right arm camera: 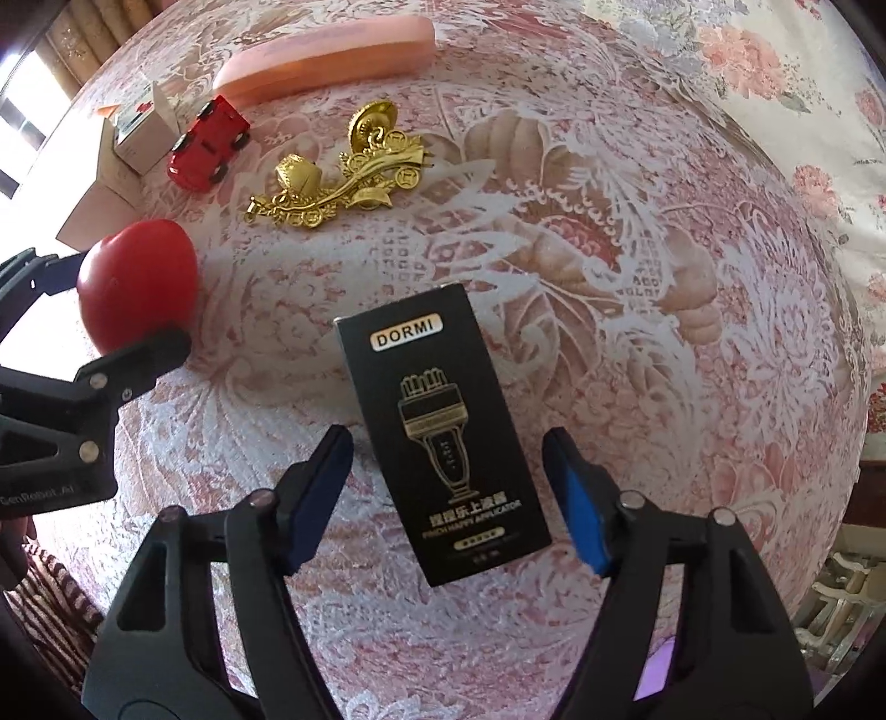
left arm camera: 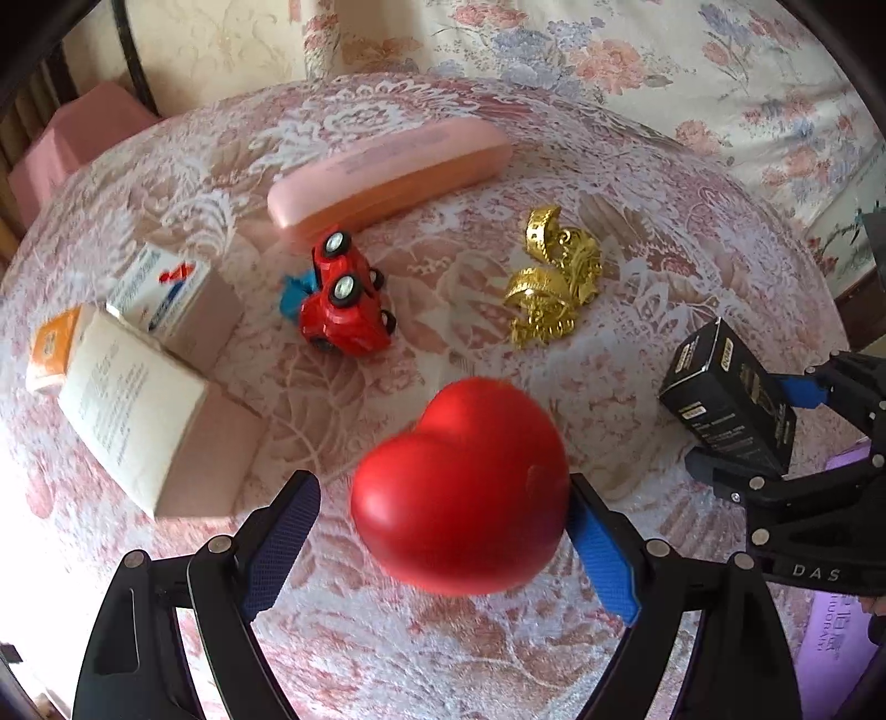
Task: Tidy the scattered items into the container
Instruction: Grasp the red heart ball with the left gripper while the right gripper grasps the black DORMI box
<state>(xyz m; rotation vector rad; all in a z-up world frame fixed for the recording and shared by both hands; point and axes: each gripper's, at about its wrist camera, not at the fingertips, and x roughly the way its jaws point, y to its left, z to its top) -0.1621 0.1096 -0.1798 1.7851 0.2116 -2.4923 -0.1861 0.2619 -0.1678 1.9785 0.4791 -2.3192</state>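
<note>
The left tool (left arm camera: 443, 531) is straddling the red heart (left arm camera: 462, 490), unclenched; the right tool (right arm camera: 448, 493), also unclenched, is flanking the black box (right arm camera: 443, 437) beside it.

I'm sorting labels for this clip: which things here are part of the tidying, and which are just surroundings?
To tidy:
red heart
black box
gold ornament
toy car
pink case
large white box
small white box
orange box

Surroundings:
lace tablecloth
floral bedspread
pink stool
</note>
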